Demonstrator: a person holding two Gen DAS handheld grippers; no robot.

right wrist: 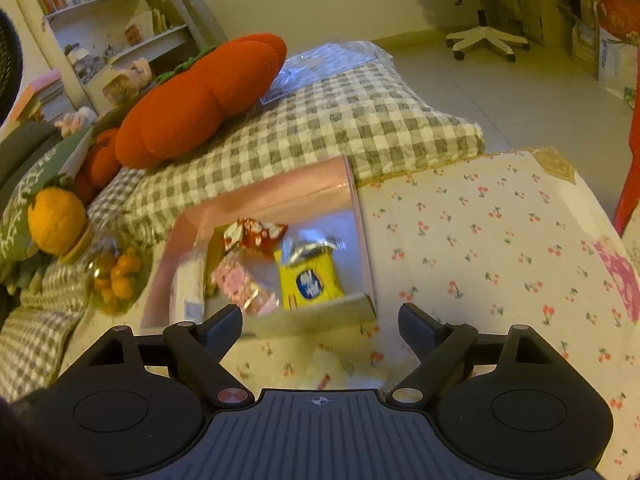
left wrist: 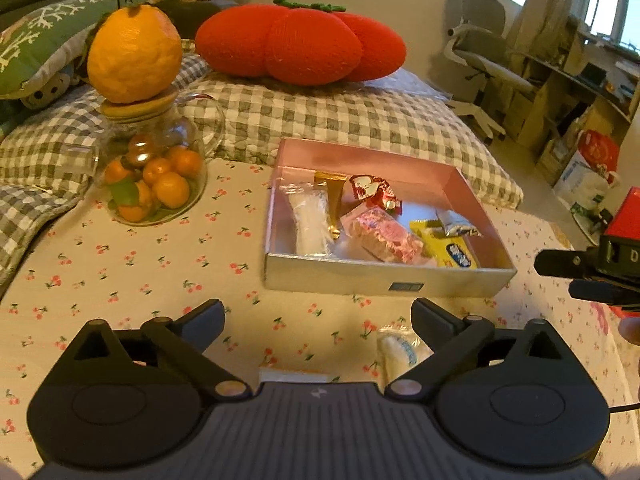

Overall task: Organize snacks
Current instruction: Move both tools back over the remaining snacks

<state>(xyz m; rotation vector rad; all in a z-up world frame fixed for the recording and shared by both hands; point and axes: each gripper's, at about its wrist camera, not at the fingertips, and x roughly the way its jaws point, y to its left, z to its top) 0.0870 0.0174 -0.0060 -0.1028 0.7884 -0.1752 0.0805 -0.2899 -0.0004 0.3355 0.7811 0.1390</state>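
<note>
A shallow pink box (left wrist: pixel 384 160) stands on the cherry-print tablecloth (left wrist: pixel 140 264) and holds several snacks: a white packet (left wrist: pixel 310 216), a gold one (left wrist: pixel 334 196), a red-and-white one (left wrist: pixel 374 192), a pink one (left wrist: pixel 382 232), a yellow one (left wrist: pixel 450 250) and a silver one (left wrist: pixel 456 224). My left gripper (left wrist: pixel 318 316) is open and empty, just before the box. A clear white packet (left wrist: pixel 398 350) lies on the cloth by its right finger. My right gripper (right wrist: pixel 320 320) is open and empty, near the box's (right wrist: pixel 280 196) front right corner. A pale packet (right wrist: pixel 326 364) lies on the cloth below it.
A glass teapot (left wrist: pixel 152 176) of small oranges with a large orange (left wrist: pixel 134 54) on its lid stands at the left. Behind the table are a checked cushion (left wrist: pixel 320 116), a red pumpkin pillow (left wrist: pixel 300 42) and an office chair (left wrist: pixel 484 64). The right gripper's body (left wrist: pixel 592 268) shows at the left wrist view's right edge.
</note>
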